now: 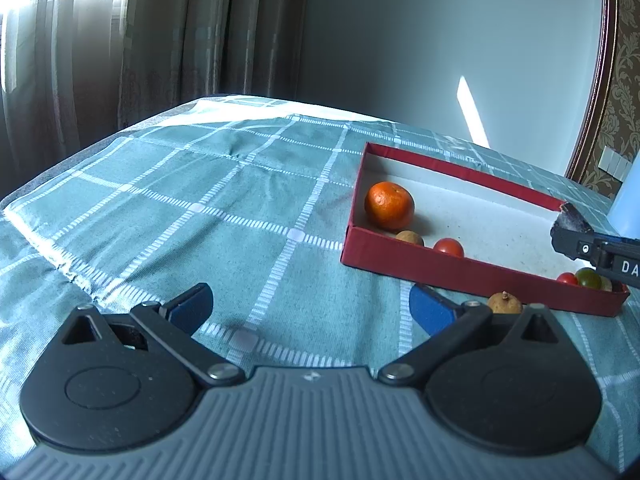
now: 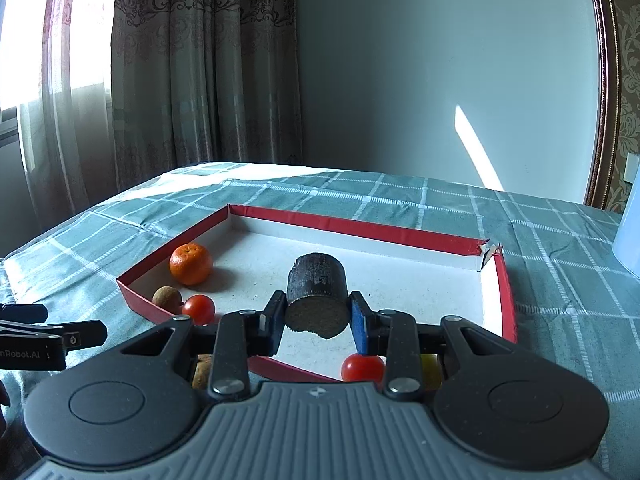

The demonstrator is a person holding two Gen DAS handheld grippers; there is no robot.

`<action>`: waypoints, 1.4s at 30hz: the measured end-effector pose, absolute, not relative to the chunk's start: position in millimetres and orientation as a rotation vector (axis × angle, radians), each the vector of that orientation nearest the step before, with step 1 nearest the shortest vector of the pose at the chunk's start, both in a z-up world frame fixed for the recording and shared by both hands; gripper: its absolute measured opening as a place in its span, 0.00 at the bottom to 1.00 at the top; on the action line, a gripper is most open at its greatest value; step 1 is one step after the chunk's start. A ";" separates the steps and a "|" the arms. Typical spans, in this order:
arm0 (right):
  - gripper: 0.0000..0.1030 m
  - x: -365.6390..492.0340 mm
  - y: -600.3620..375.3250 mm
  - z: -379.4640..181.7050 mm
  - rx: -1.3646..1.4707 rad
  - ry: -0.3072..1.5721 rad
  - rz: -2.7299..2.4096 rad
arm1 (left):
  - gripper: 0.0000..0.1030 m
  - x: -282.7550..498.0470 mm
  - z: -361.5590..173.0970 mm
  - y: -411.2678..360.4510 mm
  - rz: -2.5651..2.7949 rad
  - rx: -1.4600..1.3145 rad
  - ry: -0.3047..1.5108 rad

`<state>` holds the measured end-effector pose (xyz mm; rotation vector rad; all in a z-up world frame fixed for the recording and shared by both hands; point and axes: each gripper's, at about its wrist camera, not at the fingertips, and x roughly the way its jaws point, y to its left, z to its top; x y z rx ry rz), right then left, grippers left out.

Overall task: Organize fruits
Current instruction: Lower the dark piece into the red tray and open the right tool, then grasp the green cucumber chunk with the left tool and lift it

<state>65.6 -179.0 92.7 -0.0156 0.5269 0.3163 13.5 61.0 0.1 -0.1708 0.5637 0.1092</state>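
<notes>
Blue-padded fingers [image 2: 359, 322] of the right gripper [image 2: 316, 320] clamp a dark sugarcane stub [image 2: 317, 294], held clear above the red tray [image 2: 507, 292], likely so it can be set down inside. Beyond it sit a cherry tomato [image 2: 199, 309], a longan [image 2: 167, 295] and a mandarin [image 2: 190, 264]. Only the left wrist view shows the left gripper [image 1: 311, 306] spread wide and empty over the checked cloth [image 1: 200, 200], and a stray longan [image 1: 505, 303] outside the tray.

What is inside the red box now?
Inside the red box: an orange, a brown fruit, red tomatoes and a greenish one. The right gripper covers part of the near corner.
</notes>
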 end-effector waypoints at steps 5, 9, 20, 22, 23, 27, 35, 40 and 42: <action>0.32 77.2 -176.0 78.9 -0.027 0.566 0.308 | 1.00 14.0 -0.6 60.5 0.098 -0.169 0.566; 0.32 80.8 -174.8 75.2 -0.034 0.579 0.305 | 1.00 15.1 -1.0 59.3 0.091 -0.161 0.569; 0.40 84.6 -184.9 70.9 0.020 0.609 0.304 | 1.00 16.1 -1.9 59.0 0.100 -0.158 0.580; 0.40 79.7 -188.4 73.1 0.030 0.593 0.304 | 1.00 16.4 -2.1 59.2 0.105 -0.158 0.584; 0.40 76.0 -191.3 74.6 0.040 0.584 0.304 | 1.00 16.3 -2.2 59.4 0.106 -0.159 0.585; 0.40 53.1 -210.7 80.3 0.086 0.535 0.302 | 1.00 17.2 -2.6 59.3 0.110 -0.156 0.589; 0.69 16.1 -265.6 75.4 0.243 0.482 0.259 | 1.00 8.5 0.9 49.1 0.014 -0.104 0.550; 0.71 20.1 -277.0 70.4 0.325 0.504 0.266 | 1.00 -1.5 2.4 21.8 -0.070 0.058 0.514; 0.71 19.2 -277.2 70.0 0.325 0.502 0.273 | 1.00 -3.5 1.9 14.0 -0.078 0.107 0.506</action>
